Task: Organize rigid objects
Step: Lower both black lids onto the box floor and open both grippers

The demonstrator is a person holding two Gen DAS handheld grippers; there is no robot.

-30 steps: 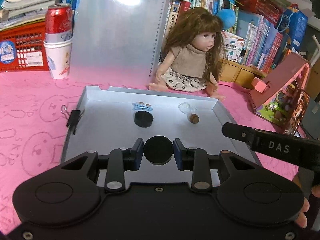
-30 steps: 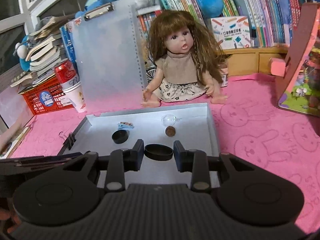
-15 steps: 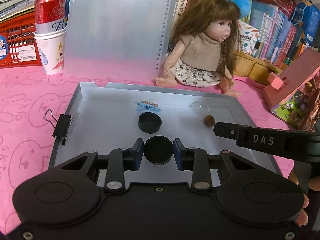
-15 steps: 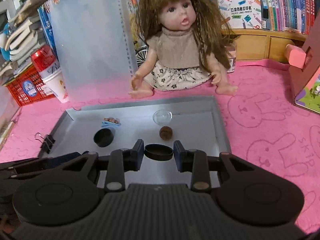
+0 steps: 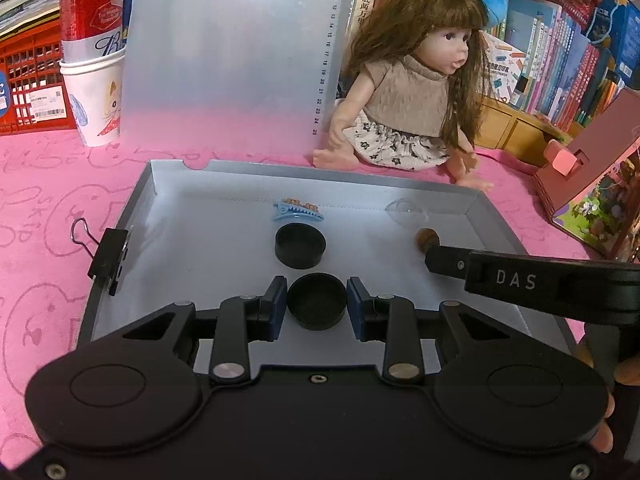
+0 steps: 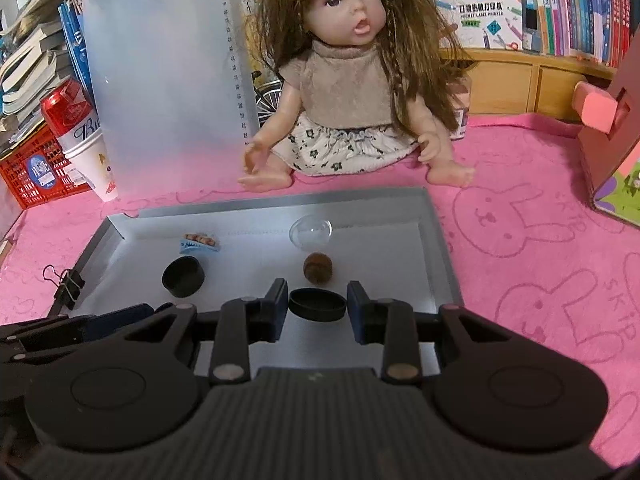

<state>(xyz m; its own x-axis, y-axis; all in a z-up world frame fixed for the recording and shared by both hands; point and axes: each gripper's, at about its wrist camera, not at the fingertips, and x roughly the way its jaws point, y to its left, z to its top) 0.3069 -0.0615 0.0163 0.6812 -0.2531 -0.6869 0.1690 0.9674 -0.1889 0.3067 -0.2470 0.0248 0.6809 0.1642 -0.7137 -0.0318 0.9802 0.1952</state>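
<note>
gripping a small black round cup (image 5: 317,301), the left gripper (image 5: 317,300) has its fingers (image 5: 276,304) narrowed so that both blue pads press the cup's sides, open end up. the right gripper (image 6: 317,305) grasps a flat black round lid (image 6: 317,304) in the same way, its fingers (image 6: 278,306) closed to the lid's rim on either side. both grippers tilt downward over the near half of a shallow grey tray (image 6: 440,256) that lies on a desk (image 6: 540,272) covered with pink cloth printed with rabbits. in the left wrist view the right gripper's black finger, marked "das", reaches in from the right.

inside the tray, toward its far wall, lie four loose things. a second black round cup (image 5: 300,246) stands just beyond the held cup. a blue toothed hair clip (image 5: 298,212) lies just behind that. to the right a clear plastic half dome (image 6: 311,232) rests near the far wall, and a small brown ball (image 6: 317,267) sits just in front of it. a black binder clip (image 5: 108,256) grips the tray's left wall.

behind the tray a long-haired doll (image 6: 344,92) sits on the cloth. to its left a frosted clipboard (image 5: 228,56) stands upright, and beside that a red can (image 5: 90,20) sits in a white paper cup (image 5: 94,100).
</note>
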